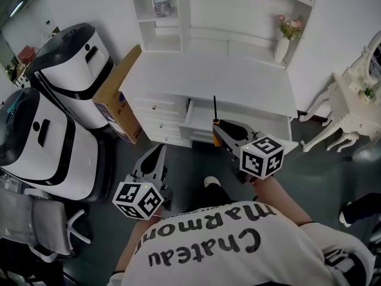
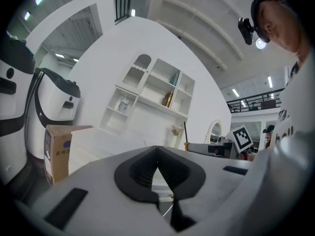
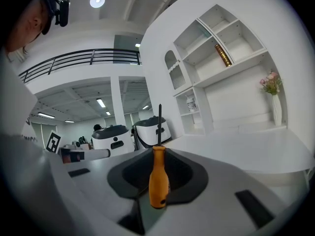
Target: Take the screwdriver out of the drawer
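Screwdriver (image 3: 158, 178): its orange handle is clamped between the jaws of the right hand-held gripper (image 3: 158, 152). The thin dark shaft stands straight up above the jaw tips. In the head view the screwdriver (image 1: 216, 121) sits at the tip of the right hand-held gripper (image 1: 222, 131), just in front of the open drawer (image 1: 196, 117) of the white bench (image 1: 208, 76). From there its shaft lies across the drawer's opening. Whether the tool is fully clear of the drawer's front edge cannot be told from this steep angle.

The left hand-held gripper (image 2: 157, 148) has its jaws closed together at the tips, with nothing between them. In the head view this left hand-held gripper (image 1: 158, 154) hangs low and to the left of the drawer, well apart from the bench front.

A brown cardboard box (image 1: 122, 97) leans against the bench's left side. 2 white machines with black trim (image 1: 71, 76) stand further left. On the bench's back right corner is a white vase of pink flowers (image 1: 283, 43), beside the white shelf unit (image 1: 178, 11).
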